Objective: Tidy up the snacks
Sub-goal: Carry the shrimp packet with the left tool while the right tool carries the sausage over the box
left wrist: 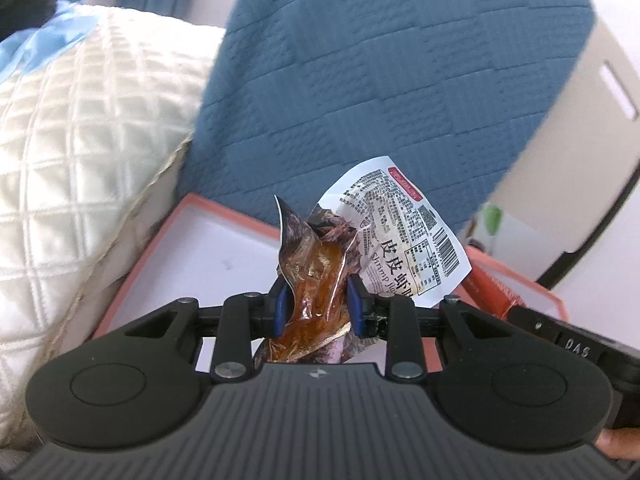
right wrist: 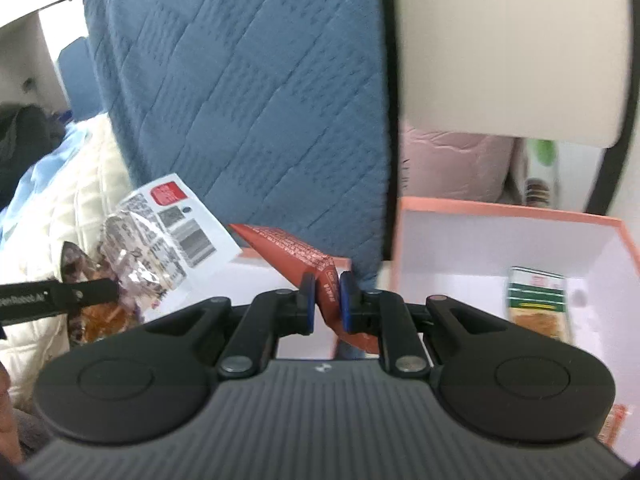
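My left gripper (left wrist: 319, 305) is shut on a clear shrimp snack packet (left wrist: 384, 232) with a white printed label and brown contents, held above a pink-rimmed white box (left wrist: 192, 240). My right gripper (right wrist: 326, 304) is shut on a thin red sachet (right wrist: 292, 252), which sticks up and to the left between the blue pads. In the right wrist view the shrimp packet (right wrist: 160, 232) and the left gripper's finger (right wrist: 60, 296) show at the left. A second pink-rimmed box (right wrist: 500, 240) at the right holds a green and white snack pack (right wrist: 538, 300).
A blue quilted cushion (left wrist: 380, 80) stands behind the boxes. A cream quilted pillow (left wrist: 80, 160) lies to the left. A beige panel with a black edge (right wrist: 512, 48) is at the upper right. An orange wrapper (right wrist: 616, 420) peeks in at the right edge.
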`<state>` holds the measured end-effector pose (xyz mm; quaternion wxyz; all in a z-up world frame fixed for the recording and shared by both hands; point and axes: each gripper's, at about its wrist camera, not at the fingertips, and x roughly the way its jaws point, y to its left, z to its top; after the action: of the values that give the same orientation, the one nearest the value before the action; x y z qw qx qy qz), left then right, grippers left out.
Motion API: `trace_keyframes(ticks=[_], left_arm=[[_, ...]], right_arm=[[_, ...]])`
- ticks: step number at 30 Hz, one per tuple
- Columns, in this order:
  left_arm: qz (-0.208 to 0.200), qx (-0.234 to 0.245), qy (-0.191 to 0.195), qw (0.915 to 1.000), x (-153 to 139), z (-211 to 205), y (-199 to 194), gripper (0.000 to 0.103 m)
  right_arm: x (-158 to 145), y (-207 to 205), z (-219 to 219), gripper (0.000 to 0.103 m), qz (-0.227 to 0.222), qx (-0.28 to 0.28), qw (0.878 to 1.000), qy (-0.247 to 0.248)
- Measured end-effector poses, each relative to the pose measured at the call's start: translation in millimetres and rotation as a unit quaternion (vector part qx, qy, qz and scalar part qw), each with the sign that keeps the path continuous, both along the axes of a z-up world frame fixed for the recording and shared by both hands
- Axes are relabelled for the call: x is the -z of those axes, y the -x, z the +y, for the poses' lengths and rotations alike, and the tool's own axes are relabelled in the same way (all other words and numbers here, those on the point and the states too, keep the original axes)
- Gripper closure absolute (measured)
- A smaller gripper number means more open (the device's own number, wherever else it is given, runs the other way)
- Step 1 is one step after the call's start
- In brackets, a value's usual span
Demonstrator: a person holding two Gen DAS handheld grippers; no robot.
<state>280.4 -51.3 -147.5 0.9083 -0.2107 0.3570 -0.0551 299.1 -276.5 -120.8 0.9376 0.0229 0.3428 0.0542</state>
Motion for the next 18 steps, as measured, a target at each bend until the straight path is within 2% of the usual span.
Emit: trace_keyframes(ticks=[8,18], left_arm=[[-0.021,0.048,-0.002,0.9986,-24.3,-47.1,10.4,0.069],[-0.012,0.103,0.007,0.9946,-20.7,-116.2,26.3,0.069]], right_arm=[[-22.1,30.0,-58.0,0.087,-0.015,0.056,0.998,0.005],[-29.3,69.2,-121.8,0.087,-0.024,0.115,0.993,0.013]])
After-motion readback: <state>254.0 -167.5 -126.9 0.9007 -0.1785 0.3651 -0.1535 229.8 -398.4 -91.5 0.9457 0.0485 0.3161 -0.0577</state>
